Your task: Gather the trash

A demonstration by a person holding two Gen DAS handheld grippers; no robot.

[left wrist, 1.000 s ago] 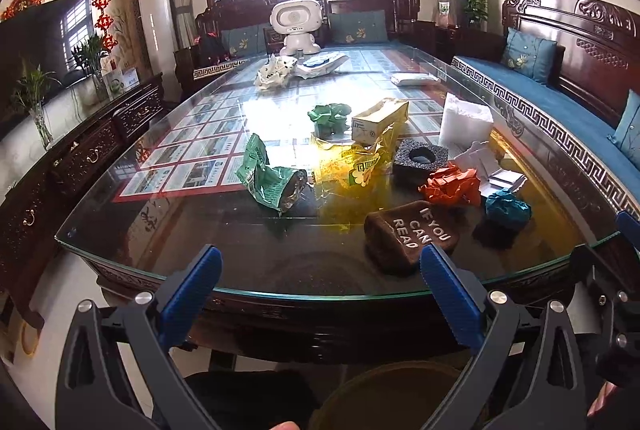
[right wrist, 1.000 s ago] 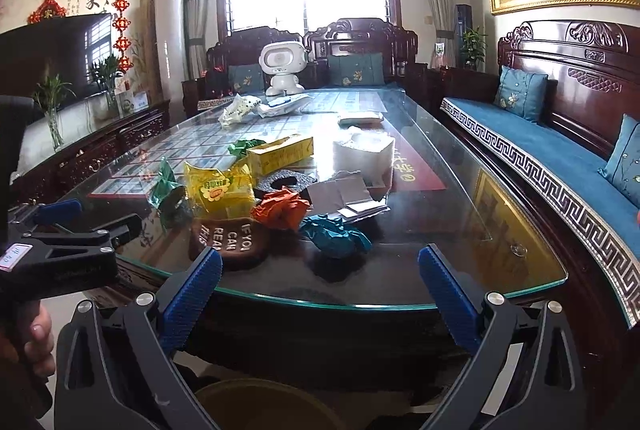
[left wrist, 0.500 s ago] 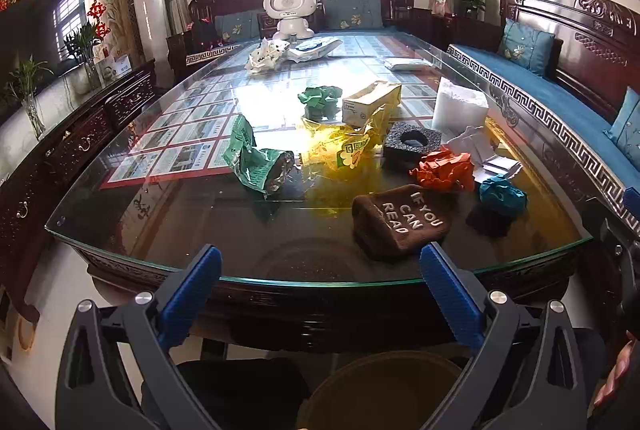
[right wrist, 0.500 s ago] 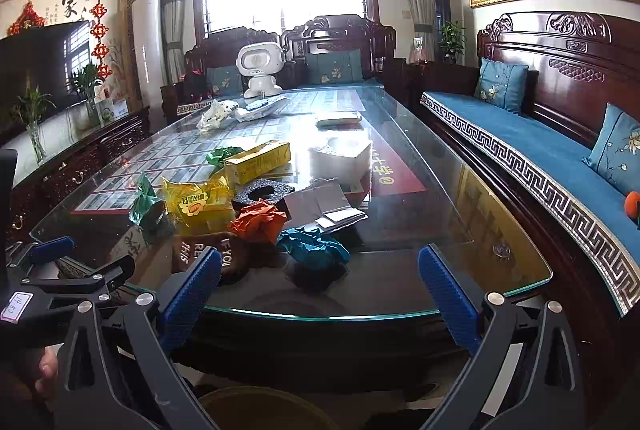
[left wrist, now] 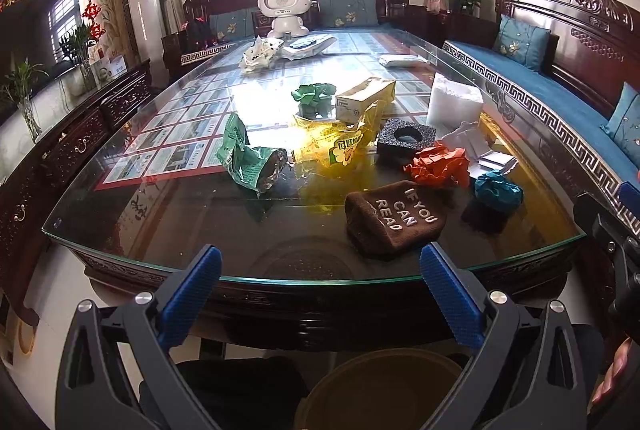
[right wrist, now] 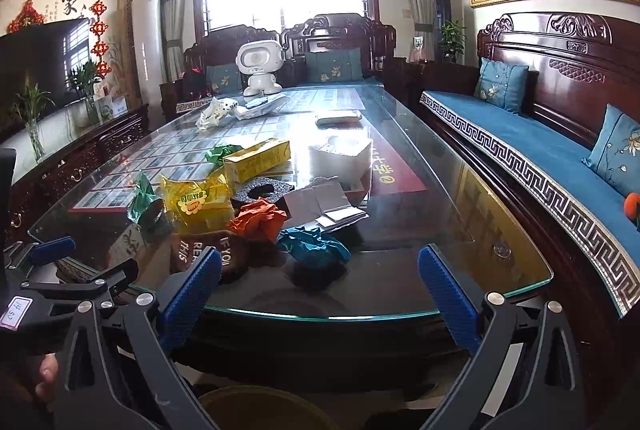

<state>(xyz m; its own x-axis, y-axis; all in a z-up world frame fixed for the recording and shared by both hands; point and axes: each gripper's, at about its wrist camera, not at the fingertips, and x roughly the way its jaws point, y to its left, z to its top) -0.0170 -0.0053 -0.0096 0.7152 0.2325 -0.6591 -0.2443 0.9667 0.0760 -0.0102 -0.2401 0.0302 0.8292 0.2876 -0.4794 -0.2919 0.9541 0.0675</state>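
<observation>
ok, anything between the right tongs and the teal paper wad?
Nothing visible. The right tongs are open, short of the glass table edge, and the teal paper wad sits just past that edge with bare glass in front. The brown sock lies left of that path.

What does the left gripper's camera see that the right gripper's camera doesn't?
Only the left view shows the right gripper at its edge. Only the right view shows the left gripper and an orange thing on the sofa. Both show the brown sock, orange paper, teal paper and white robot toy.
</observation>
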